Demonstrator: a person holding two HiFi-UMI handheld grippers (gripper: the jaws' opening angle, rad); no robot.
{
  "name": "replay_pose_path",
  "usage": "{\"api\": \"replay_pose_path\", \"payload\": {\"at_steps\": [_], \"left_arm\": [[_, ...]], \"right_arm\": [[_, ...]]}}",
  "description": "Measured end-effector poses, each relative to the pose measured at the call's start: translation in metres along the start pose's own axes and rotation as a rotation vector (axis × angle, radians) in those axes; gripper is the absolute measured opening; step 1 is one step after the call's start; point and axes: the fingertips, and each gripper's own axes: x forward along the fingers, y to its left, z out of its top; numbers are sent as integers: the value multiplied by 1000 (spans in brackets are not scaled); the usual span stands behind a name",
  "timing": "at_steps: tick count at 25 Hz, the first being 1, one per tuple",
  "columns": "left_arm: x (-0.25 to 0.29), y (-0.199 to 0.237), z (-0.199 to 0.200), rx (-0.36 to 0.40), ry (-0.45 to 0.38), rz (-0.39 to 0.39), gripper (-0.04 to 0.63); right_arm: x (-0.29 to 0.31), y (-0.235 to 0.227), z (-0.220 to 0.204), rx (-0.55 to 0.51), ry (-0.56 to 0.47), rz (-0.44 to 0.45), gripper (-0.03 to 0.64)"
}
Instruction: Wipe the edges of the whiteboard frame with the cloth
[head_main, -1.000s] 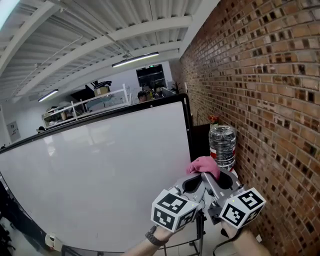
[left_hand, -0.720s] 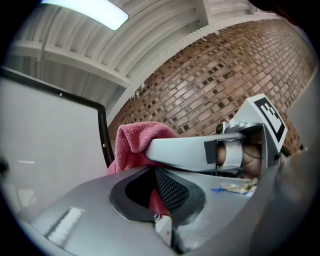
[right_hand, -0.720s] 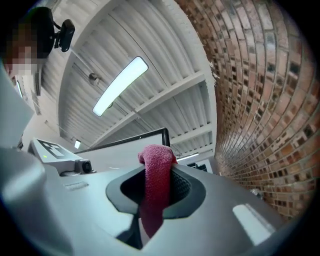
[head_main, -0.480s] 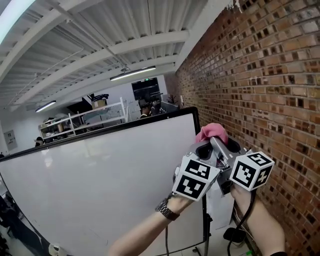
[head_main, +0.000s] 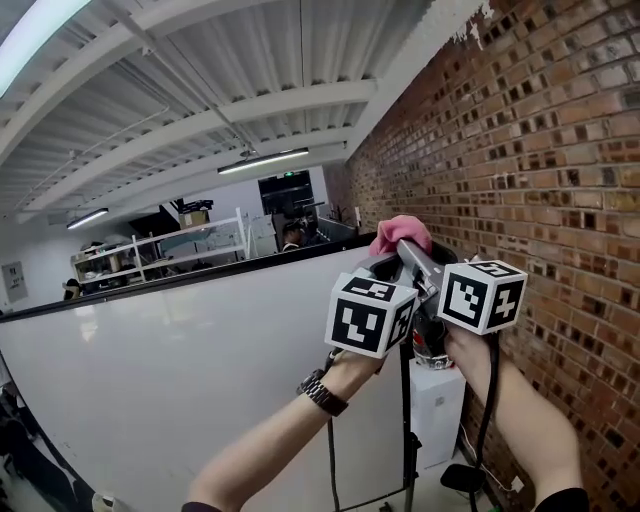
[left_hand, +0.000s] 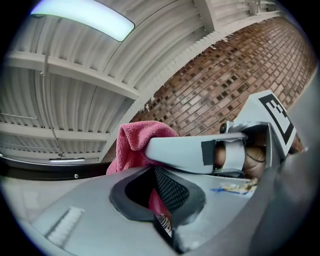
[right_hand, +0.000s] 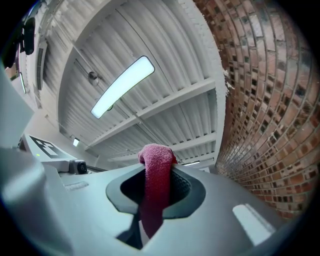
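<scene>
Pink cloth (head_main: 400, 232) is at the upper right corner of the whiteboard frame (head_main: 200, 272), close to the brick wall (head_main: 540, 150). The right tongs (right_hand: 156, 192) are closed on it — and the left tongs (left_hand: 159, 200) pinch a fold of it too.

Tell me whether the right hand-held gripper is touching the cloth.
Touching. The right gripper view shows the cloth clamped between the shut jaws of the right hand-held gripper.

One cloth (head_main: 400, 232), one whiteboard (head_main: 180, 370)
</scene>
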Motion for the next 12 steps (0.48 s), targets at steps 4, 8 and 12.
{"api": "replay_pose_path", "payload": {"at_steps": [4,8,12], "left_arm": [[-24,19,-10,48,40,25,0],[-51,49,-25,57,63,70,0],[-78,76,-26,44,56,120,0]], "right_arm": [[17,26,-15,-39,54,32,58],[44,59,-34,-83,100,88,58],[66,92,-44,-81,124,139,58]]}}
